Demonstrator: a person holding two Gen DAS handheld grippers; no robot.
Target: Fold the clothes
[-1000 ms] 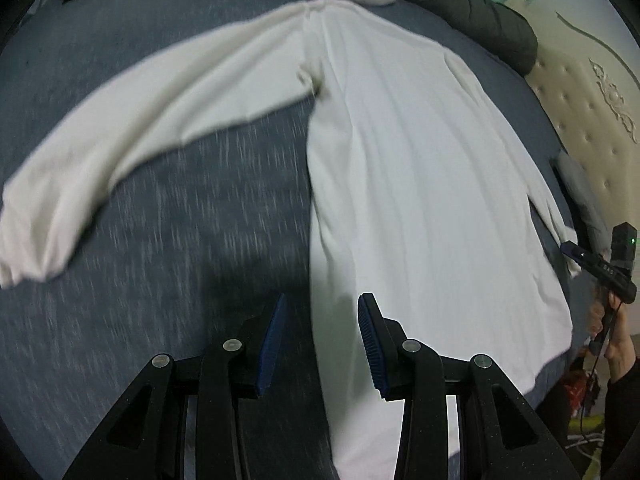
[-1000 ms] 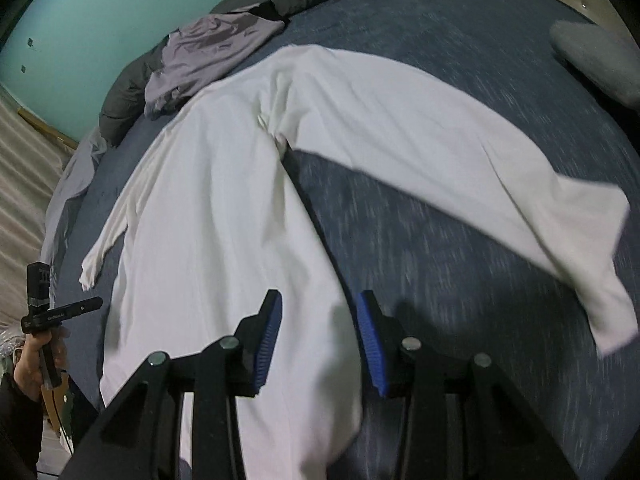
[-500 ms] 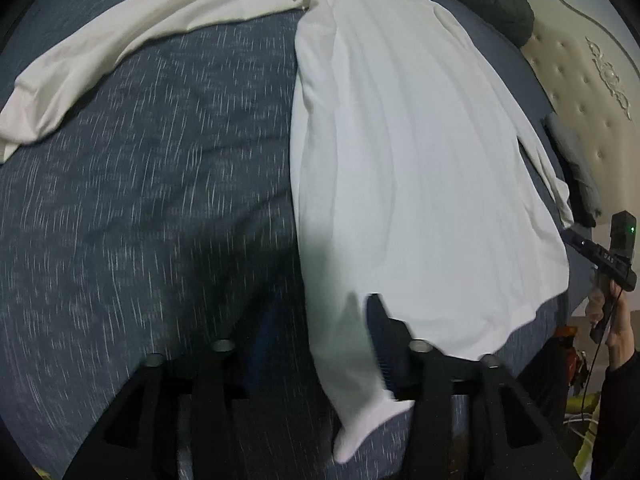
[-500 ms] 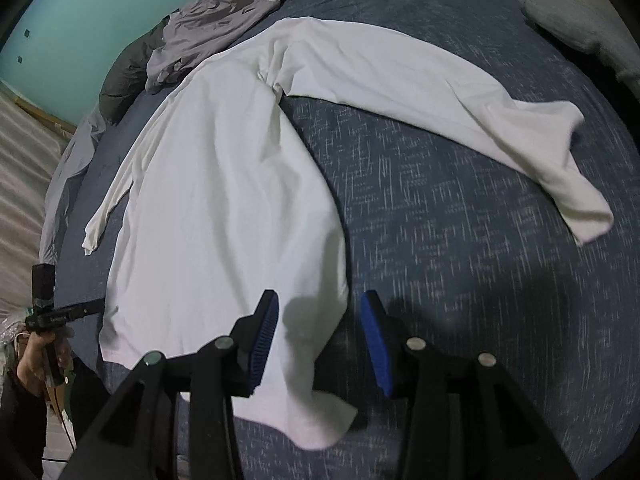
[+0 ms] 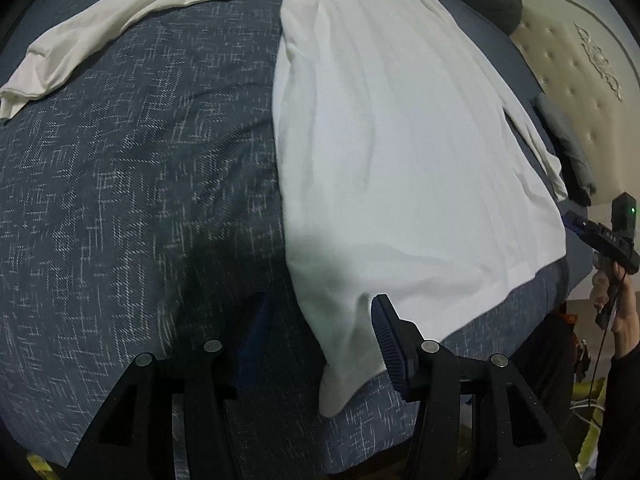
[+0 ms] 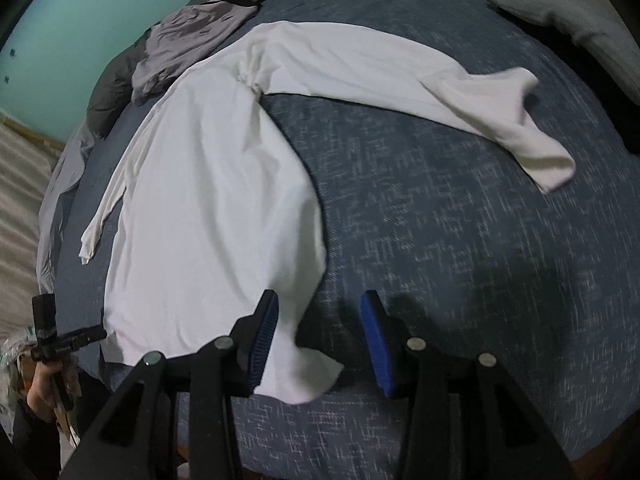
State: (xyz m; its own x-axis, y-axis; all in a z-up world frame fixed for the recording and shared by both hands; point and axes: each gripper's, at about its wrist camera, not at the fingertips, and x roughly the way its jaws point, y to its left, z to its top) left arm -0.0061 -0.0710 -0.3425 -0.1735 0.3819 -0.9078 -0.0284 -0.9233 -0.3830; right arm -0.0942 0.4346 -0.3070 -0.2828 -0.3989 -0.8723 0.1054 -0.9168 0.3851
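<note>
A white long-sleeved shirt (image 5: 392,128) is laid out flat on a bed covered in dark blue flecked bedding (image 5: 132,184), collar end away and hem end towards the near edge — an arrangement that suits folding, since the whole outline can be reached from one side. In the left wrist view, one sleeve (image 5: 100,36) is spread out to the far left, clear of the body, presumably so that it can be folded in separately. Further right, a hem corner (image 5: 344,344) droops towards the bed edge, and the left gripper (image 5: 316,340) is held low over it with its jaws well apart; the corner lies between them, yet nothing is clamped. The other sleeve (image 5: 536,148) is seen lying alongside the body on the right.

In the right wrist view, that close-lying sleeve (image 6: 104,208) appears at the left, the shirt body in the middle, and the opposite hem corner (image 6: 308,368) between the pads of the right gripper (image 6: 320,344), which is likewise wide open and holds nothing. The spread sleeve (image 6: 460,100) trails off to the right. A grey garment (image 6: 188,44) is heaped beyond the collar, out of the way. Both corners are judged to be lined up for a paired pinch, after which the hem could be carried towards the collar
</note>
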